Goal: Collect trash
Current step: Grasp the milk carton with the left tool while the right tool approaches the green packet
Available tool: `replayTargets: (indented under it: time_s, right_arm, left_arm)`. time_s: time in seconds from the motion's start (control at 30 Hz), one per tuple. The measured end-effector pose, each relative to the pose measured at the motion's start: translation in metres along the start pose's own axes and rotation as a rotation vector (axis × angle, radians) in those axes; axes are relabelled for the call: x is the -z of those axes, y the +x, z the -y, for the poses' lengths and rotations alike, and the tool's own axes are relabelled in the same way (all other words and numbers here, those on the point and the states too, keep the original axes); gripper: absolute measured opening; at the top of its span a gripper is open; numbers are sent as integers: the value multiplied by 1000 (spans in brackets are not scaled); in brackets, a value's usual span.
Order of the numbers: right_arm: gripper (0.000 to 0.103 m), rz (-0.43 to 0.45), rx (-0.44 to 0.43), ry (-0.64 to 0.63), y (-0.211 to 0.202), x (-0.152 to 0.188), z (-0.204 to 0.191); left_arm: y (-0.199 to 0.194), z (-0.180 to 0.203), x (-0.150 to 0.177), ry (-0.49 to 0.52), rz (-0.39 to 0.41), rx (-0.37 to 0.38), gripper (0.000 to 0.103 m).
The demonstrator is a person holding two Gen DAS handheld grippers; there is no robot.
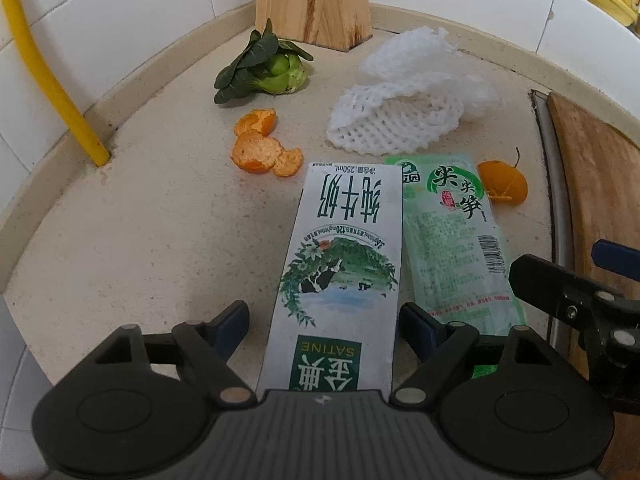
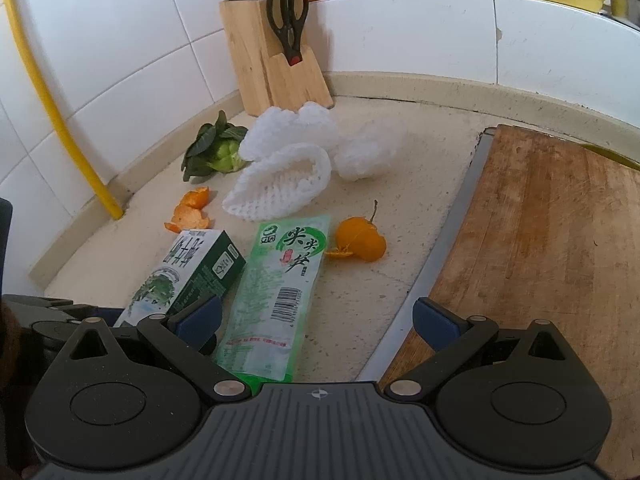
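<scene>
Left tongs [image 1: 322, 330] straddle the near end of the milk carton [image 1: 340, 256], which lies flat on the bench [image 1: 160, 232]; the right pad sits at the carton's edge, the left pad stands off with a visible gap, so jaws spread wide, not clamped. Right tongs [image 2: 316, 320] also wide open, nothing gripped, hovering over the near end of the green snack wrapper [image 2: 276, 292], which lies just right of the milk carton and touches it along its side. Beyond the wrapper's far end, the white foam fruit net [image 1: 400, 120] sits in a loose heap. Orange peel pieces [image 1: 264, 148] lie just past the carton's far left corner; another orange peel with stem [image 1: 502, 186] lies right of the wrapper's far end. Bok choy scrap [image 1: 264, 68] sits further back from the carton, near the wooden knife block [image 1: 312, 4] at the tiled wall, scissors [image 2: 288, 20] stuck in the block. Yellow pipe [image 1: 52, 80] runs down to the bench well left of the carton. Wooden cutting board [image 2: 540, 240] lies right of the wrapper, well apart from the carton
</scene>
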State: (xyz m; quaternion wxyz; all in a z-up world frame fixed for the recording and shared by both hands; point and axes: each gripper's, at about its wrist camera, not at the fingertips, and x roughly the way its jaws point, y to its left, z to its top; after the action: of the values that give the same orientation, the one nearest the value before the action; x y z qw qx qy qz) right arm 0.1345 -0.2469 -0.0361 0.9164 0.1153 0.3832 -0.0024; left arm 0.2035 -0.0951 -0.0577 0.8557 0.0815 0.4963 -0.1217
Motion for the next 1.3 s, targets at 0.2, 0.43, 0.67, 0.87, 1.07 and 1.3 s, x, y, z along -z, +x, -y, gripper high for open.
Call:
replayTargets:
  time_s: [0.2,0.43,0.67,0.87,1.07,1.3]
  right_arm:
    - [103,-6,10,1,4,-1,2]
    - [103,-11,16,1,7,-3,3]
    - [103,-8,20,10,7,-5,4]
    - [103,-14,21,6,9,-6,1]
    - [103,-47,-32,-40,23,-6,-15]
    - [103,-113,-27,-59,42,-2,-24]
  left_arm:
    - [2,2,-1,10,19,-18,83]
    - [2,-1,-2,9,21,14,73]
    - [-9,-1,4,25,22,46,48]
    - [-26,-16,15,-14,47,43,48]
    - [-35,-34,24,-65,65,20,47]
    - [-32,-37,30,-70,61,6,48]
